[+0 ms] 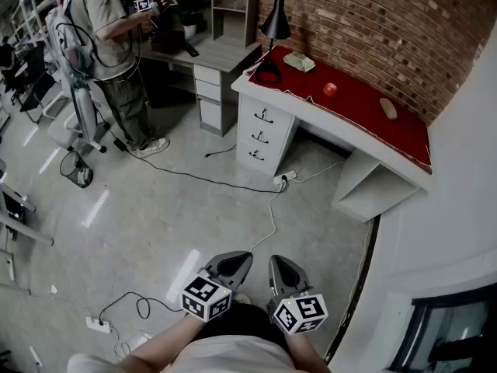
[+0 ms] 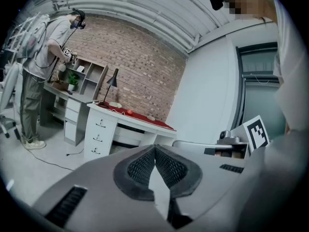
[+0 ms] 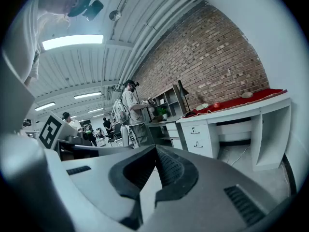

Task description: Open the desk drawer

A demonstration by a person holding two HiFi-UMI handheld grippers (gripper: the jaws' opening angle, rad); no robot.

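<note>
The white desk (image 1: 311, 113) with a red cloth stands far ahead against the brick wall. Its three shut drawers (image 1: 261, 136) with black handles are stacked at its left end, also seen as drawers (image 2: 98, 136) in the left gripper view and drawers (image 3: 195, 138) in the right gripper view. My left gripper (image 1: 246, 256) and right gripper (image 1: 274, 260) are side by side close to my body, well short of the desk. The left gripper (image 2: 154, 147) and right gripper (image 3: 155, 147) are both shut with nothing between the pads.
On the desk are a black lamp (image 1: 273, 29), a red ball (image 1: 330, 89) and small pale items. A cable and power strip (image 1: 283, 178) lie on the floor before the drawers. Another person (image 1: 109, 45) works at a second desk, back left. A white wall (image 1: 466, 208) runs on the right.
</note>
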